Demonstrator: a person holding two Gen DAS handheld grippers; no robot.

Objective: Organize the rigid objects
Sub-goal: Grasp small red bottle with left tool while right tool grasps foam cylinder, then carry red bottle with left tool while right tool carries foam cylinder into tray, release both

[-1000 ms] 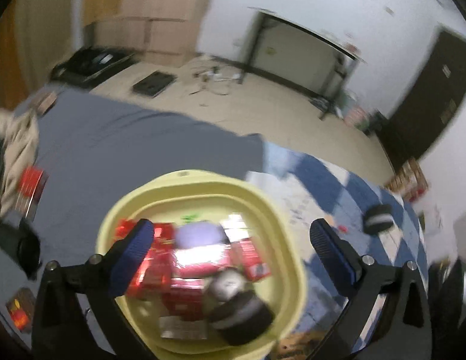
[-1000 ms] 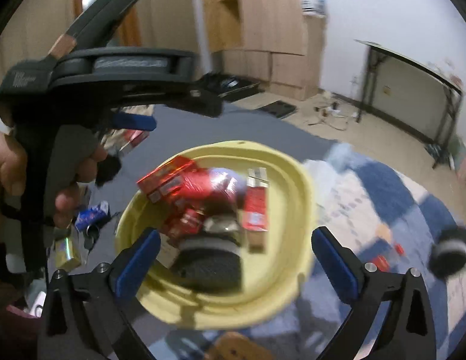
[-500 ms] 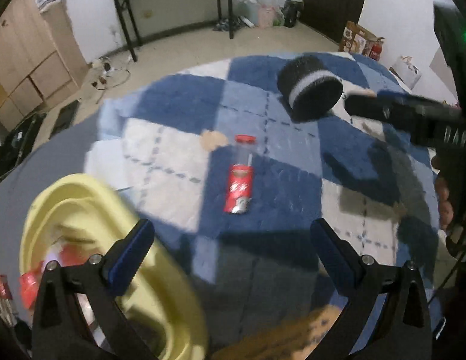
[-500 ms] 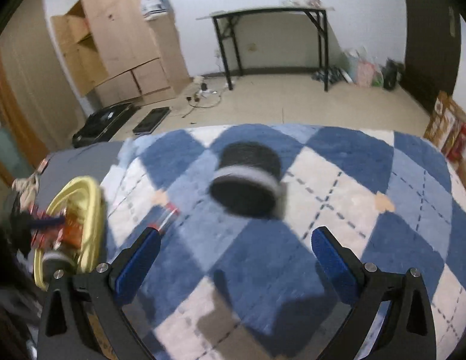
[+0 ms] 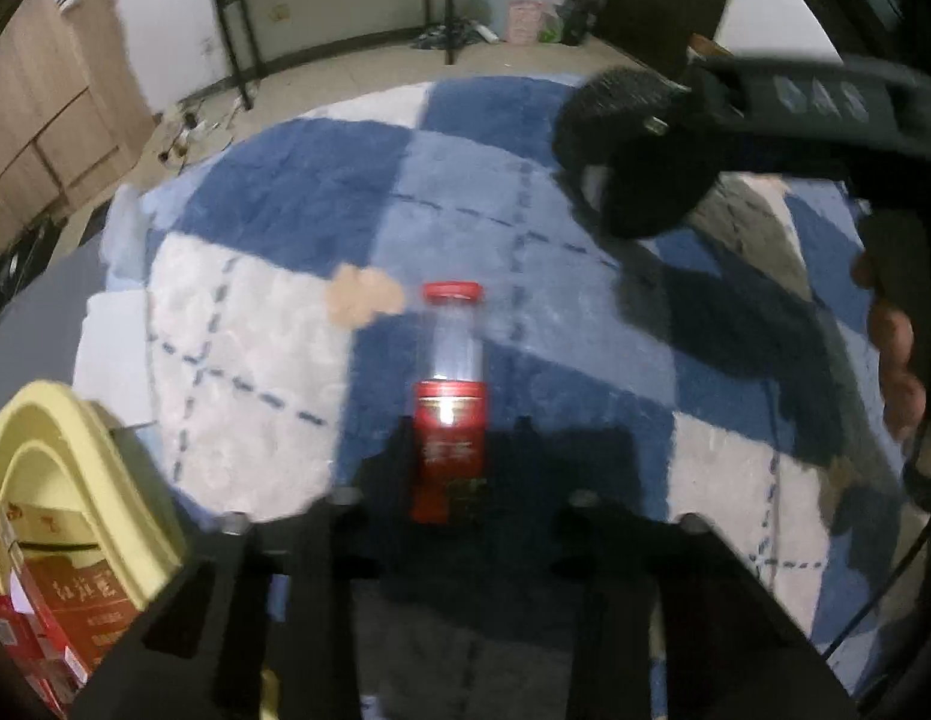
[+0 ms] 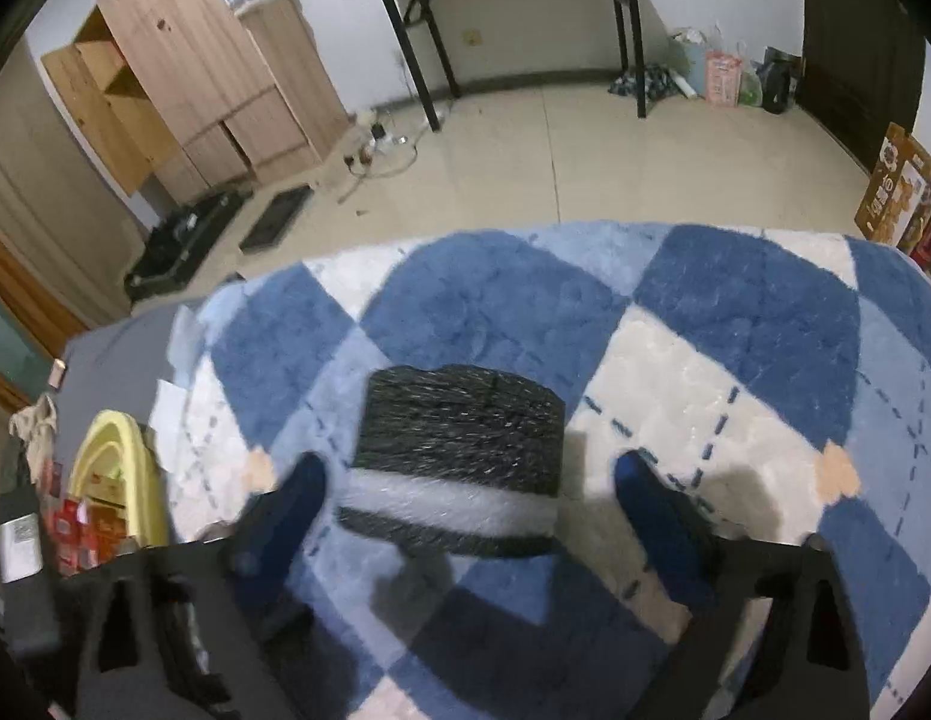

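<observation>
Blue checked rug [image 5: 273, 198]. Left gripper [image 5: 459, 450] fingers narrowed around bottle [image 5: 449, 402], contact unclear; right gripper [image 6: 468, 486] wide open, straddling black roll [image 6: 459, 456]. Next: squeeze, lift, carry to yellow basin [image 5: 75, 450].

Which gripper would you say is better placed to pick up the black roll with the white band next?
Right. The right gripper is open with the black roll between its fingers; the left gripper straddles the red-capped bottle.

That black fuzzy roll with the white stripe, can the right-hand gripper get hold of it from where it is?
Probably yes. The black roll lies on the rug straight ahead of the right gripper, whose blue fingers stand open on either side of it, wider than the roll. Nothing lies between them.
</observation>
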